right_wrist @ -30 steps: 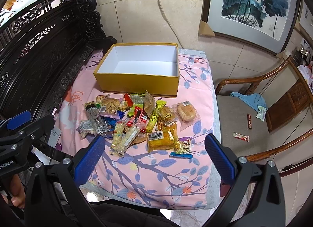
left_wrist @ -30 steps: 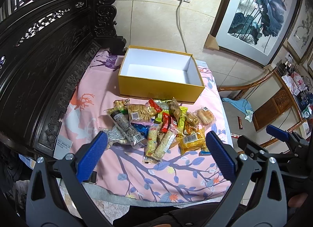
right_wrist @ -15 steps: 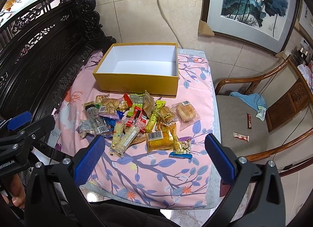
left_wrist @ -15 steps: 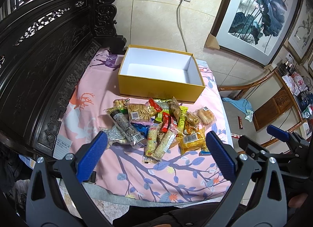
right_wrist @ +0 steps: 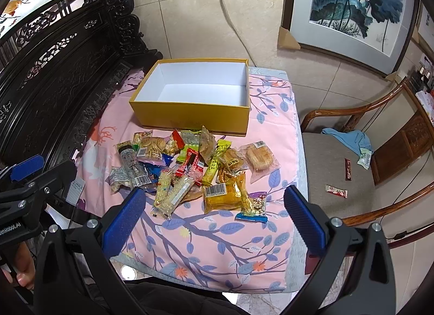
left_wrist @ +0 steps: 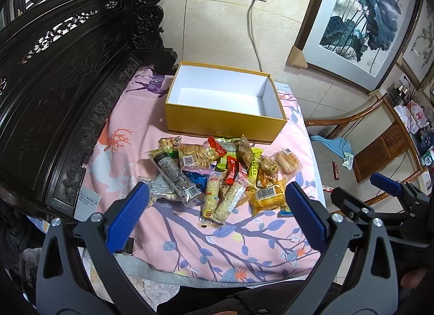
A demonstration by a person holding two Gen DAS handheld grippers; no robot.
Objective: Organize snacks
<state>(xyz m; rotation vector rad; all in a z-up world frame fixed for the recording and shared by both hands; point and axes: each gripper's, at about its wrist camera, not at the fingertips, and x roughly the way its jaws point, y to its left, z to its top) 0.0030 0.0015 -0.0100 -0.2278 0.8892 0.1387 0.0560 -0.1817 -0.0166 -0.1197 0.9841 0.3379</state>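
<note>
Hovering with fingers spread wide and gripping nothing, the left gripper [left_wrist: 217, 212] and right gripper [right_wrist: 214, 210] faced the snack pile [right_wrist: 190, 168], which lay just ahead of their tips; beyond it sat the open yellow box [right_wrist: 190, 117], empty.

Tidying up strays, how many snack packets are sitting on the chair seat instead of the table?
3: a dark red bar mid-seat, a red-and-white packet nearer the front edge, and a green-and-white packet beside the blue cloth. The cloth might hide more.
</note>
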